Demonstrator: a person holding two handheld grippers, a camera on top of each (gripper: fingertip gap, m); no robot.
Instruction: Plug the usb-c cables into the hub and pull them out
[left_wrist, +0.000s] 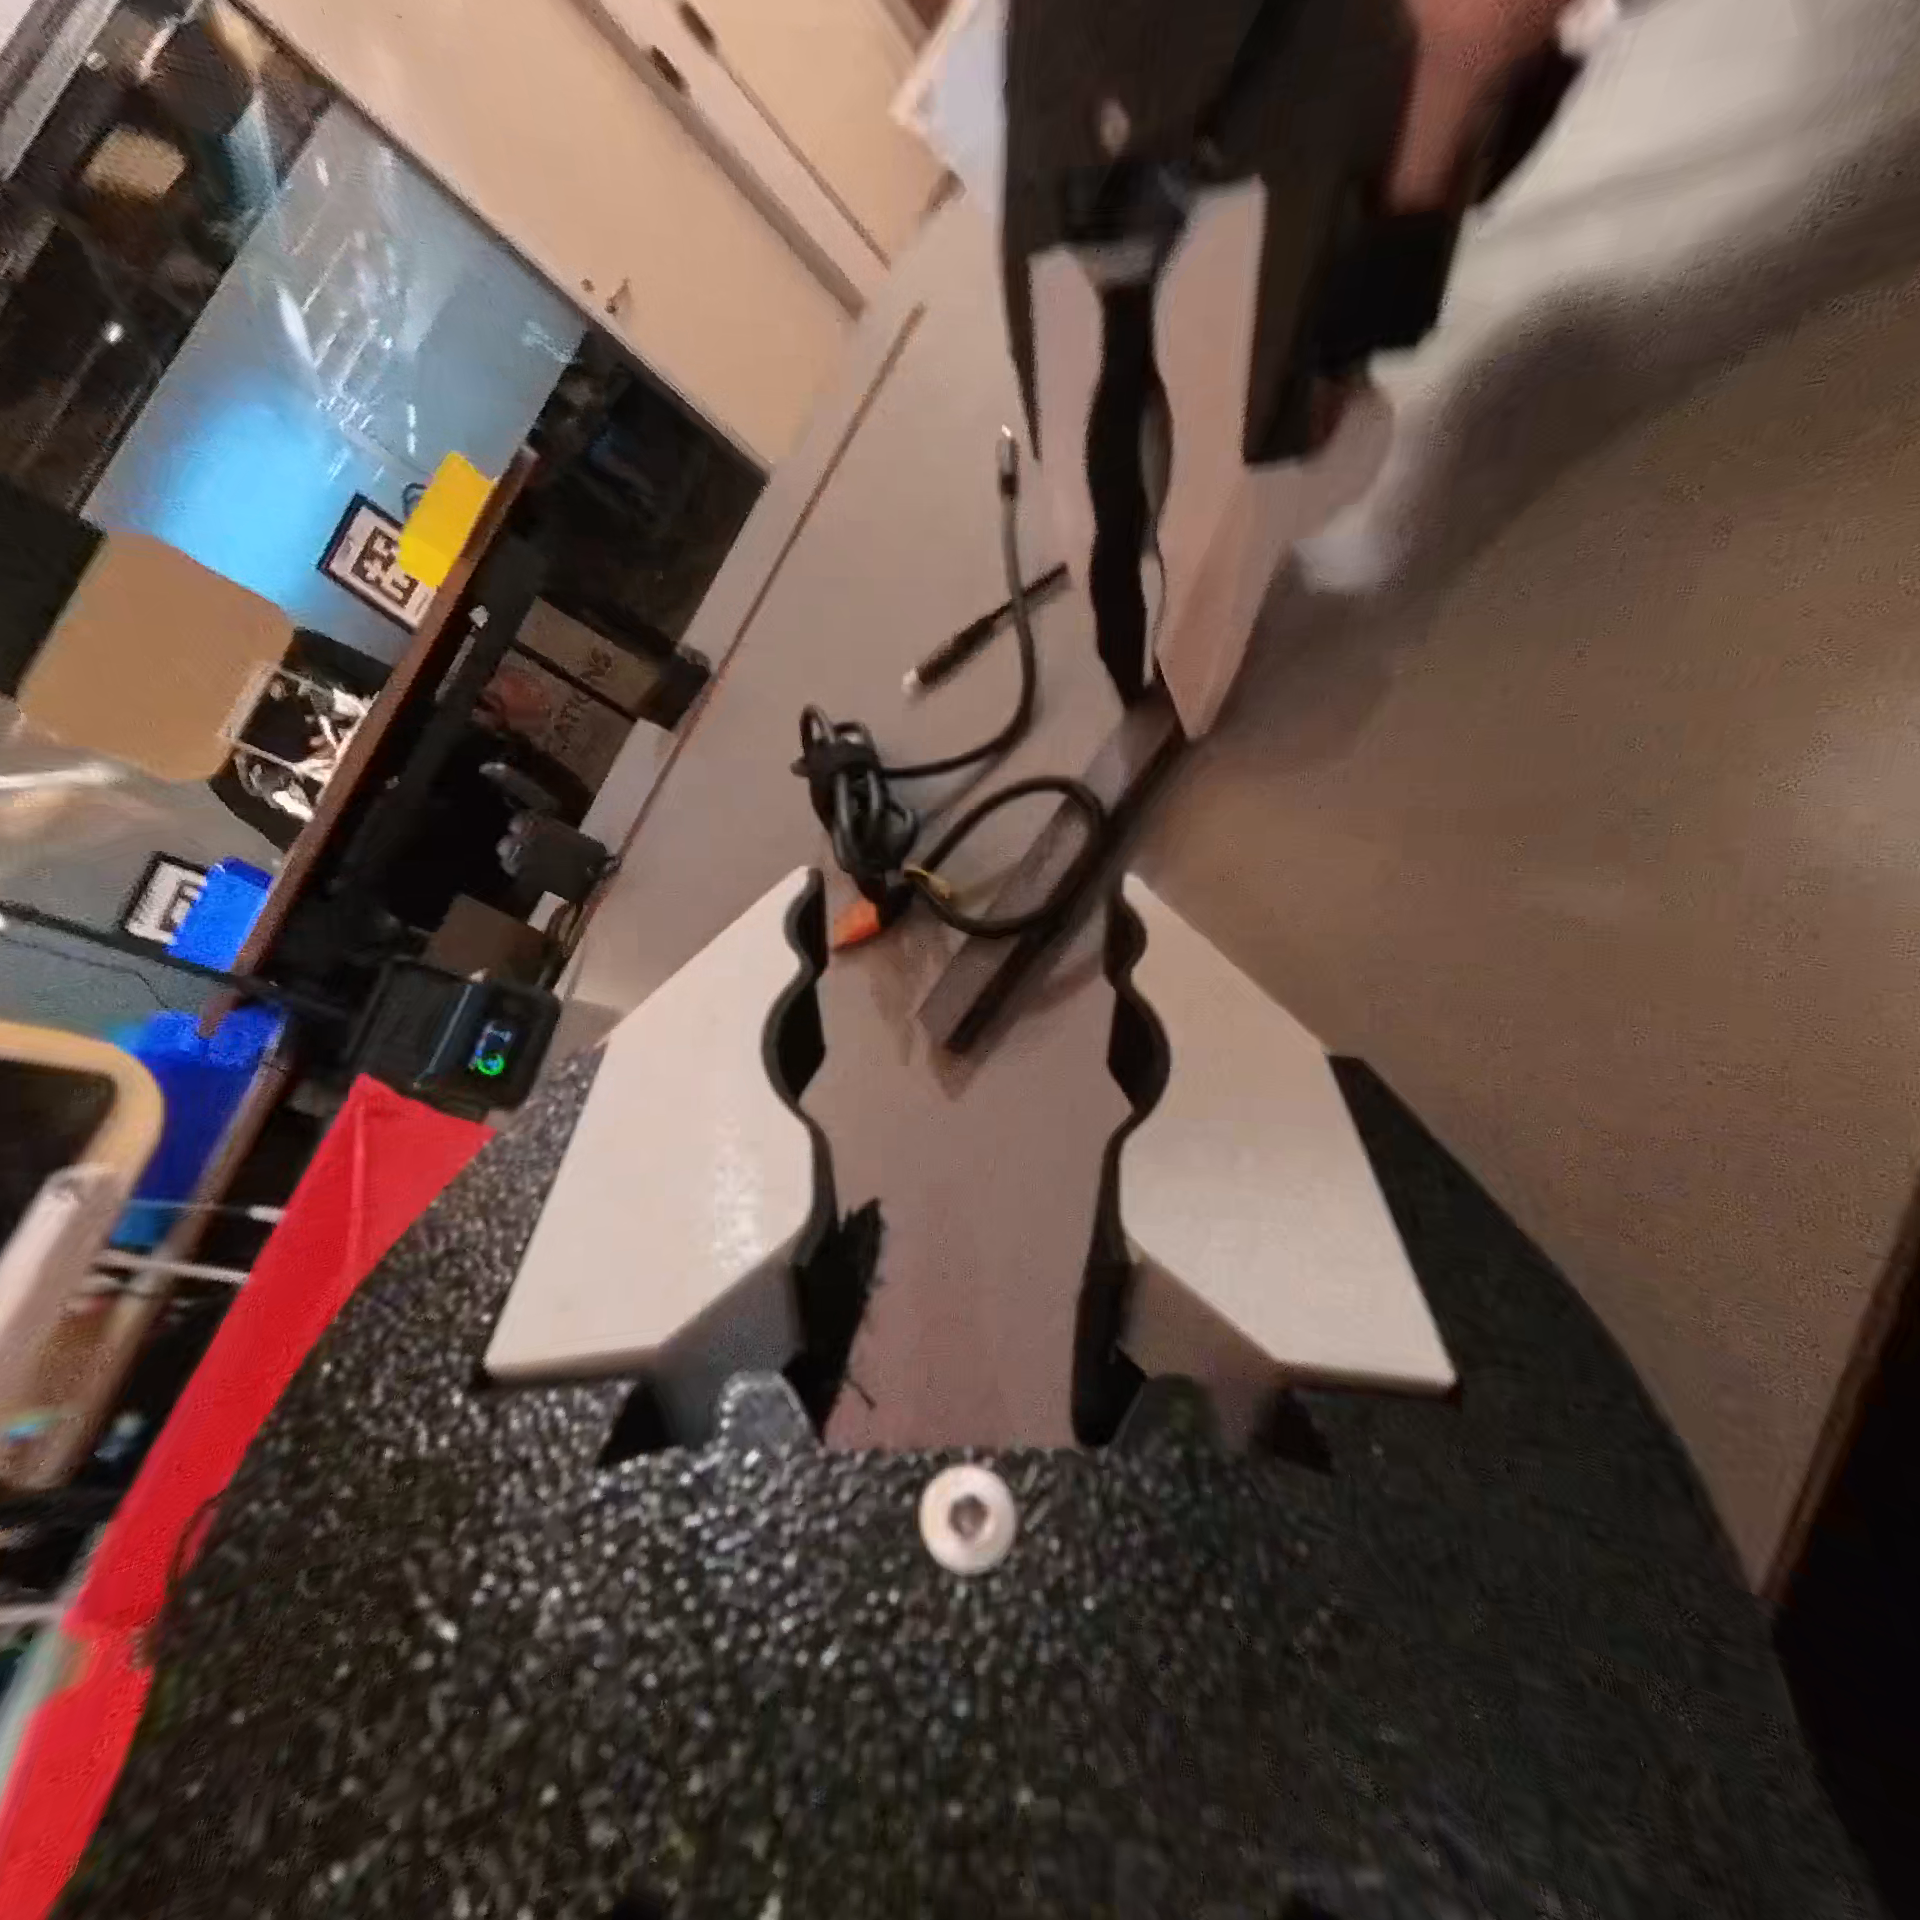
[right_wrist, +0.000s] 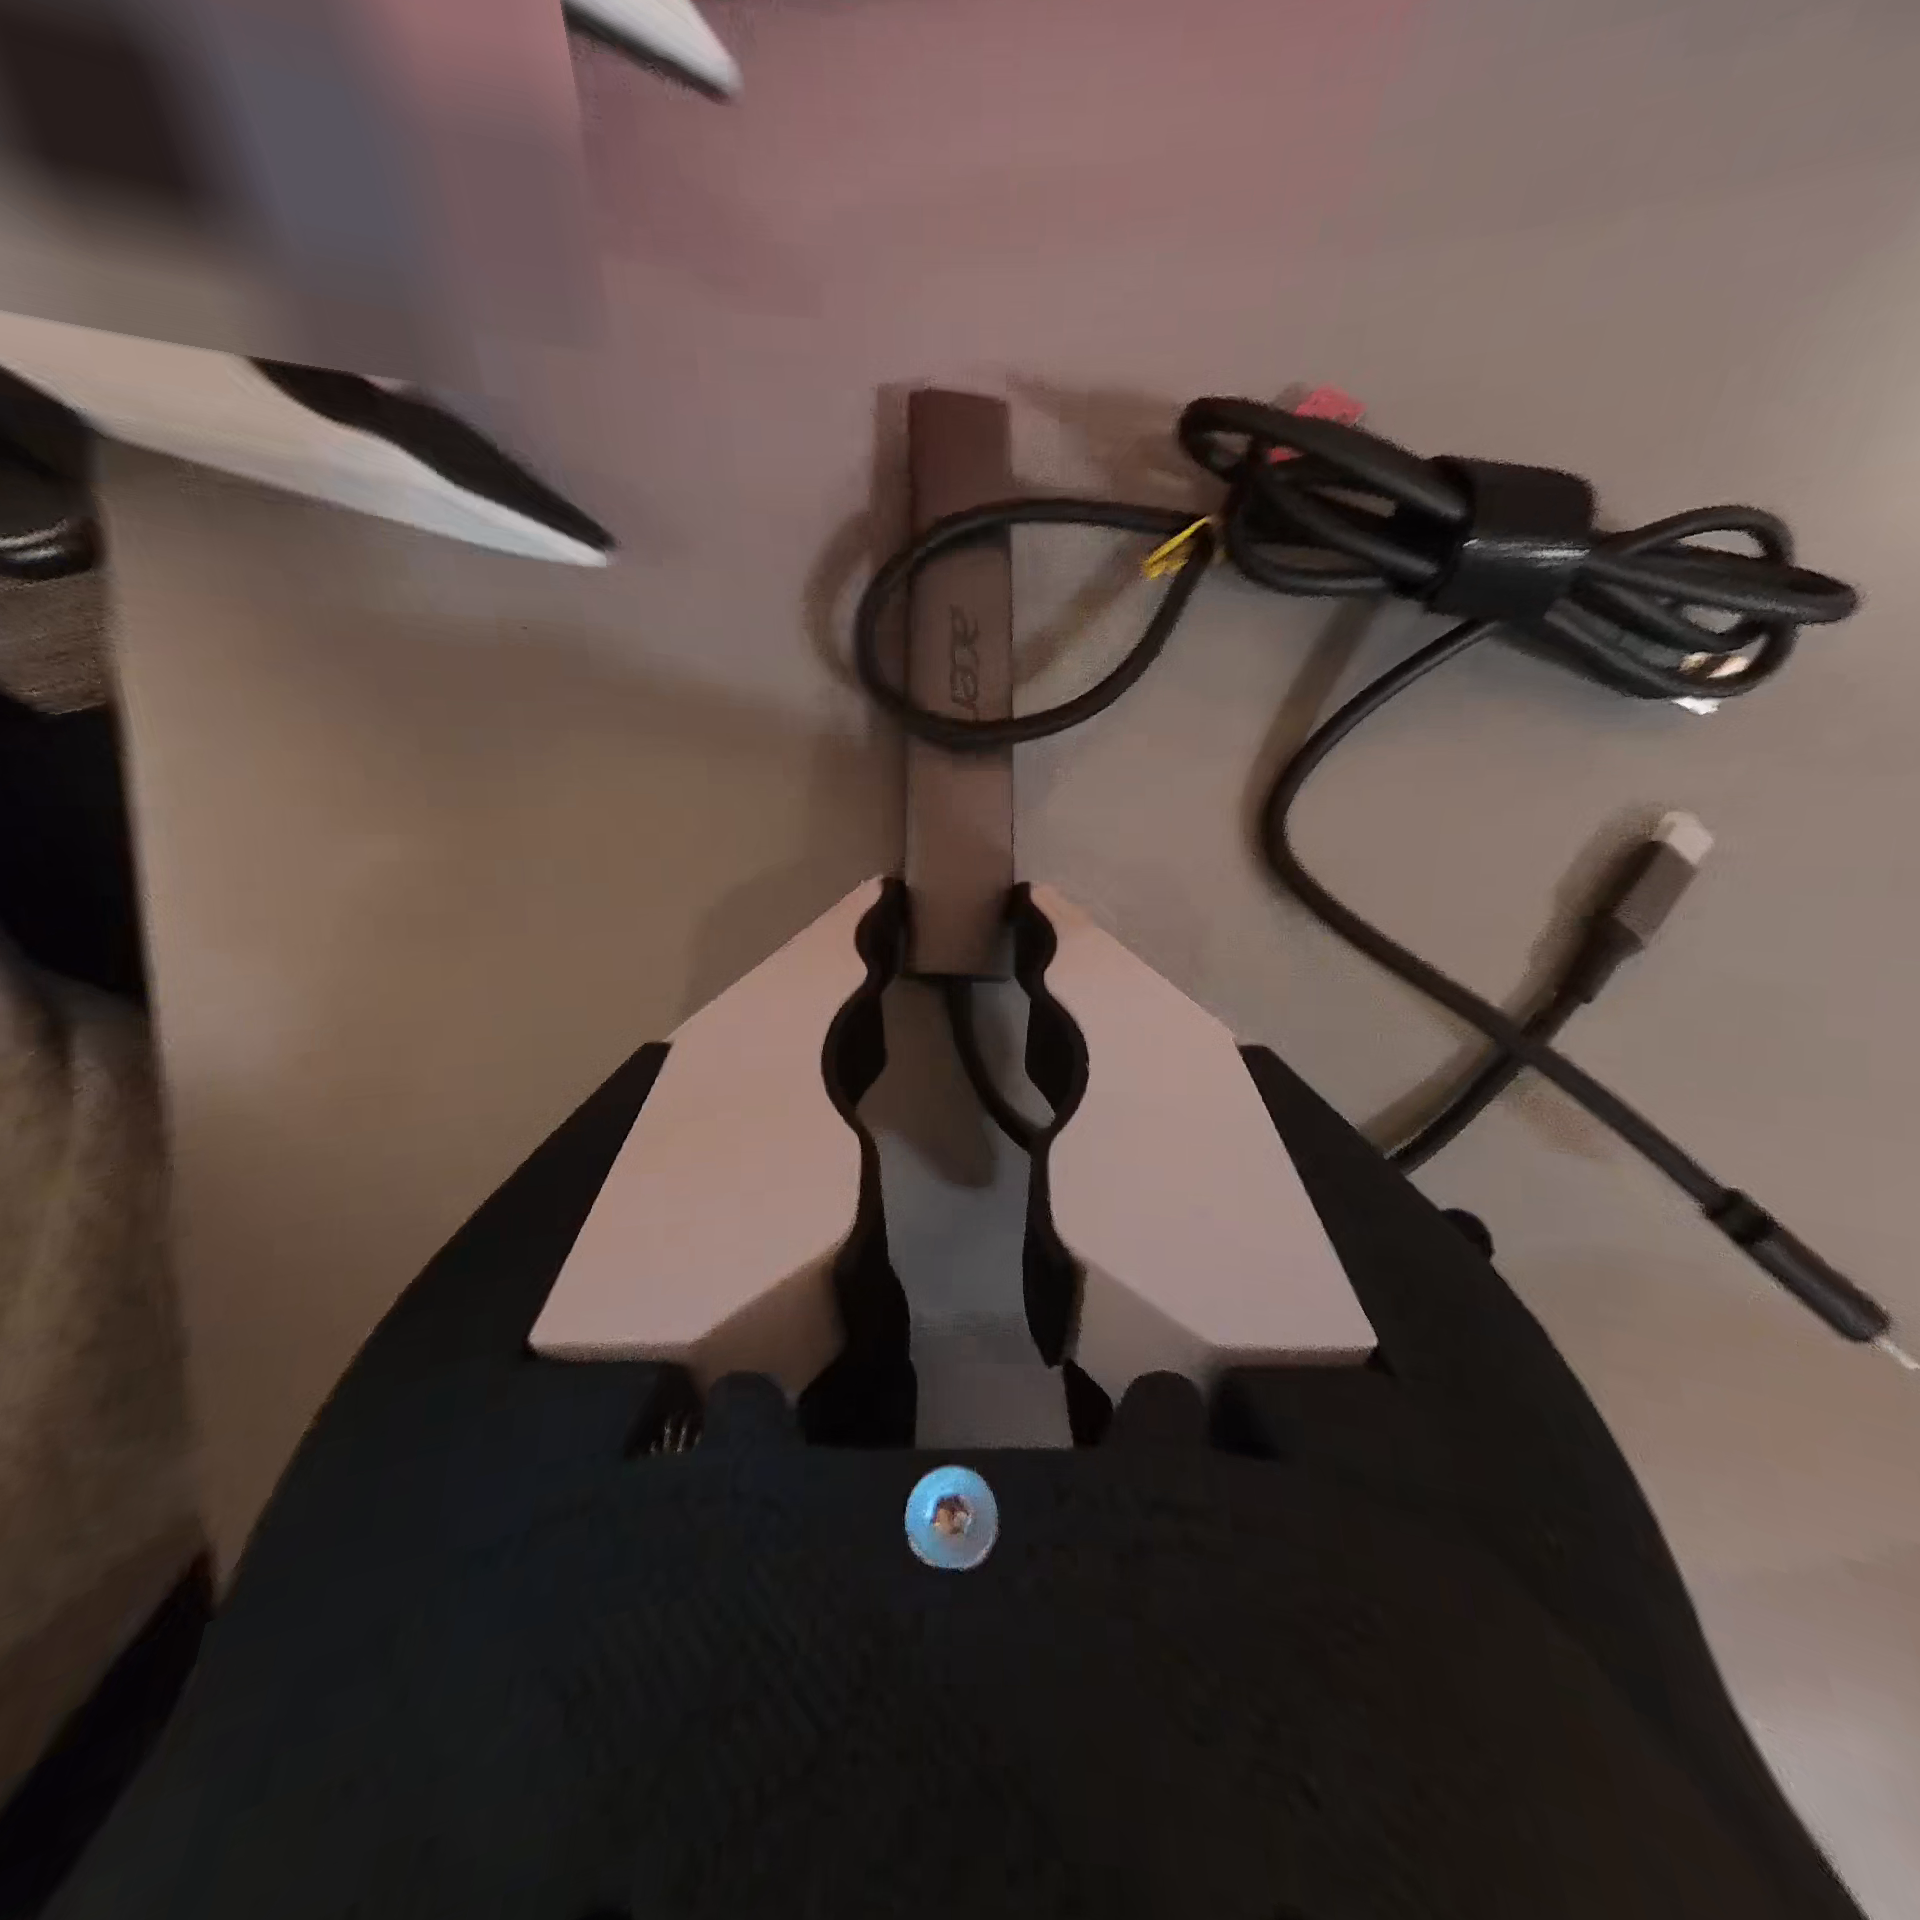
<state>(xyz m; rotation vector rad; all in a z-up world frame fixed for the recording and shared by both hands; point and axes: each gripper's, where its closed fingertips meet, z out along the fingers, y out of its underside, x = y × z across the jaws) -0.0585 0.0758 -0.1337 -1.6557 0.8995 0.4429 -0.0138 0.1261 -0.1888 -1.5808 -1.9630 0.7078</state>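
A slim grey-brown hub lies on the beige table, with its own black lead looped over it. My right gripper is shut on the hub's near end. The hub also shows in the left wrist view, with the right gripper at its far end. A tied bundle of black cable lies right of the hub. A loose cable's plug lies nearer, to the right. My left gripper is open and empty, just short of the hub and above the table.
In the left wrist view the table edge runs along the left, with shelves and boxes beyond it. A red cloth hangs at the lower left. A blurred finger of the left gripper shows in the right wrist view.
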